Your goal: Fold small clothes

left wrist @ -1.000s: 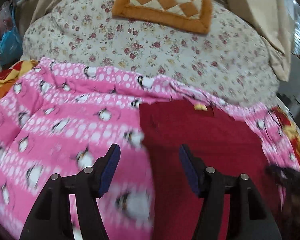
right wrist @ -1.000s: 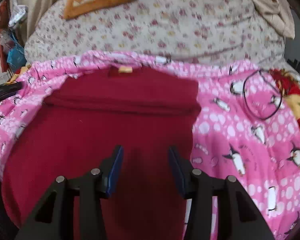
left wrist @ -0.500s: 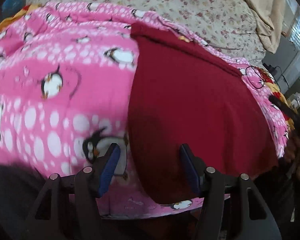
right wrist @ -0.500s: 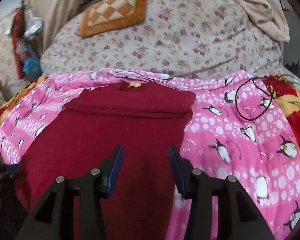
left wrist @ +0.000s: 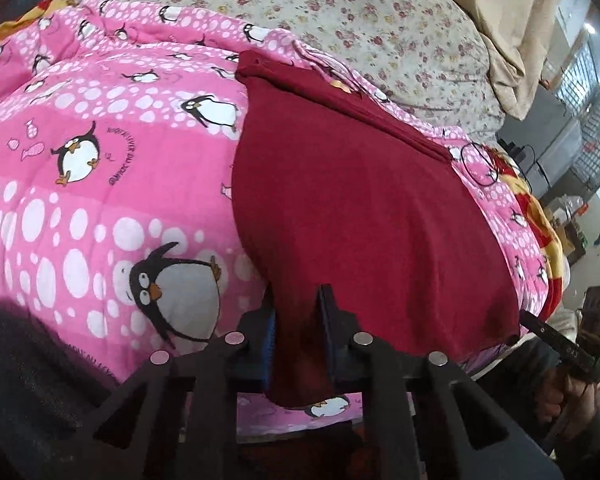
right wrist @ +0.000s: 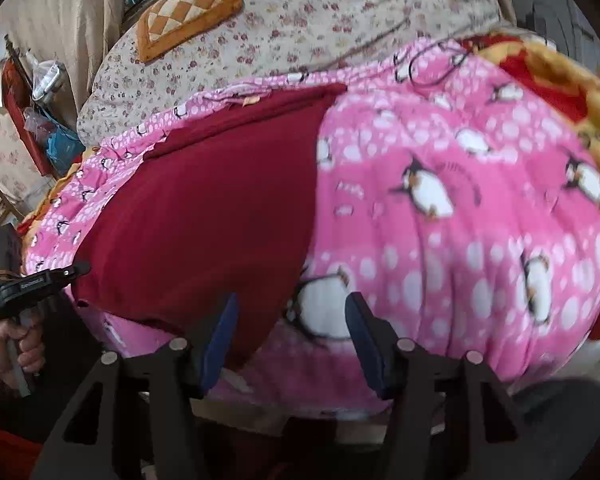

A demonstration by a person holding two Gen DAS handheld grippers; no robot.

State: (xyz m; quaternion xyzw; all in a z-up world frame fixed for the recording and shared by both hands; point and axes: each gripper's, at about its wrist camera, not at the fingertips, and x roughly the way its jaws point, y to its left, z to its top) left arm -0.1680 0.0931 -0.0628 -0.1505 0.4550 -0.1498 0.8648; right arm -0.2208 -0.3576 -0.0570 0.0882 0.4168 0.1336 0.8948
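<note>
Both our grippers dropped to near hem of red garment (left wrist: 360, 200) on pink blanket (left wrist: 100, 152). Left gripper (left wrist: 296, 328) just clamped near-left corner; right gripper (right wrist: 290, 336) just widened, unclenched around near-right corner. Fold can start once right bites.

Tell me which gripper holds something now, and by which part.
The left gripper is shut on the dark red garment at its near bottom corner. The right gripper is open and holds nothing.

left wrist: low, close at bed's near edge, facing up-bed | right wrist: likewise, further right | shared: red garment (left wrist: 360, 208) (right wrist: 204, 208), penguin quilt (left wrist: 100, 168) (right wrist: 460, 208), checked cushion (right wrist: 188, 8)
</note>
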